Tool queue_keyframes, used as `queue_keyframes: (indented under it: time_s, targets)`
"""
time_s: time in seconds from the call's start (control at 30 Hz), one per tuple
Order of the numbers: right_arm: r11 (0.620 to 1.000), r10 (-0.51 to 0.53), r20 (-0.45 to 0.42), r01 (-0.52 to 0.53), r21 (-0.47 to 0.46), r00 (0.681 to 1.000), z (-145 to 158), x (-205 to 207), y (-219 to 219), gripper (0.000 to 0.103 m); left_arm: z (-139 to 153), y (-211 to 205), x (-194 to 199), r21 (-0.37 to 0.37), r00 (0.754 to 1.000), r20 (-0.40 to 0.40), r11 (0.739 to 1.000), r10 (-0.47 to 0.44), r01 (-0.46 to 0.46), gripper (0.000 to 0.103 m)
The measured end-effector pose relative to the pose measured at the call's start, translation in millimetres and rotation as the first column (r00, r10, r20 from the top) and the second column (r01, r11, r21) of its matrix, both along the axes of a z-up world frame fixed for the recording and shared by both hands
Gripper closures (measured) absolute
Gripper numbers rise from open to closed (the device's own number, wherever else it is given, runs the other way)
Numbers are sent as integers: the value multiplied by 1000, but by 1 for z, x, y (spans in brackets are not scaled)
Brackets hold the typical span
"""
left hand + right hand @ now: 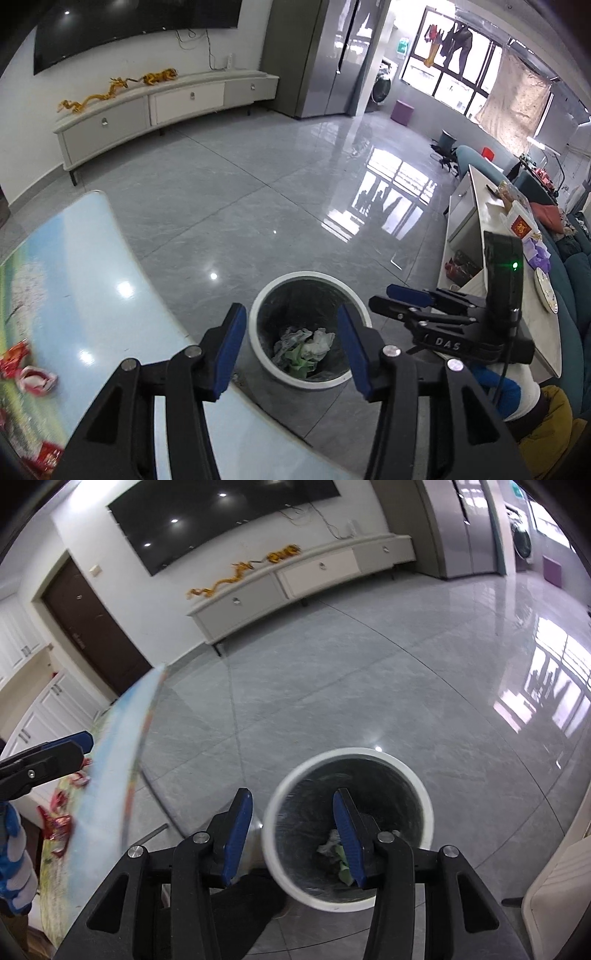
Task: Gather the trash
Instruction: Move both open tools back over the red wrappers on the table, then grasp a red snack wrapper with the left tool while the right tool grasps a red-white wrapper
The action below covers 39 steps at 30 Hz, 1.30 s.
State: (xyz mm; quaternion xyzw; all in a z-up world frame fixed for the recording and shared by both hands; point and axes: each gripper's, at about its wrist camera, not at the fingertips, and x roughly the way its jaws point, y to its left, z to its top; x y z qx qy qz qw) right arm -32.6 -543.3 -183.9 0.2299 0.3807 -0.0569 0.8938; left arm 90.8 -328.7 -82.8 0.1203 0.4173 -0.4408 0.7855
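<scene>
A white-rimmed round trash bin (306,275) (347,752) stands on the grey tile floor beside the table. Crumpled white and green trash (306,347) (332,845) lies at its bottom. My left gripper (291,321) hangs open above the bin, with nothing between its blue pads. My right gripper (292,801) is open too, over the bin's left rim, and it is empty. In the left wrist view the right gripper (384,299) shows to the right of the bin. Red and white wrappers (35,380) (59,823) lie on the glossy printed table (92,277) (110,775).
A white TV cabinet (166,107) (314,572) runs along the far wall under a dark screen. A long low table (491,229) with clutter and a teal sofa (576,280) stand at the right. A gloved hand (517,391) holds the right gripper. Grey tile floor spreads between them.
</scene>
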Motion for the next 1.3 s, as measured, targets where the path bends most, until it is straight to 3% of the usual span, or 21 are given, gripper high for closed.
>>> queue_keyframes:
  time_s: [0.23, 0.4, 0.57, 0.73, 0.97, 1.03, 1.1, 1.3]
  targets:
    - [994, 105, 65, -102, -49, 992, 44, 1, 57, 59, 23, 99, -12, -39, 989, 96, 993, 111, -108, 48]
    - [977, 201, 89, -193, -86, 976, 66, 14, 104, 58, 26, 181, -11, -34, 960, 156, 972, 234, -231, 45]
    - [956, 283, 93, -274, -102, 954, 74, 33, 144, 57, 6, 254, 2, -15, 927, 128, 935, 353, -354, 45]
    - [927, 366, 74, -357, -114, 928, 74, 54, 182, 56, -21, 279, 17, 9, 914, 68, 916, 400, -401, 45]
    - [891, 443, 34, -435, -126, 896, 66, 79, 217, 53, -43, 271, 30, 15, 930, 40, 931, 365, -366, 46]
    - [886, 452, 25, -446, -124, 892, 63, 84, 221, 53, -48, 271, 35, 7, 934, 27, 934, 357, -357, 52]
    - [882, 461, 14, -456, -123, 887, 60, 89, 224, 53, -53, 272, 38, 2, 938, 2, 938, 346, -346, 71]
    - [855, 507, -17, -505, -119, 862, 47, 114, 241, 53, -65, 279, 46, 1, 935, -32, 936, 352, -353, 90]
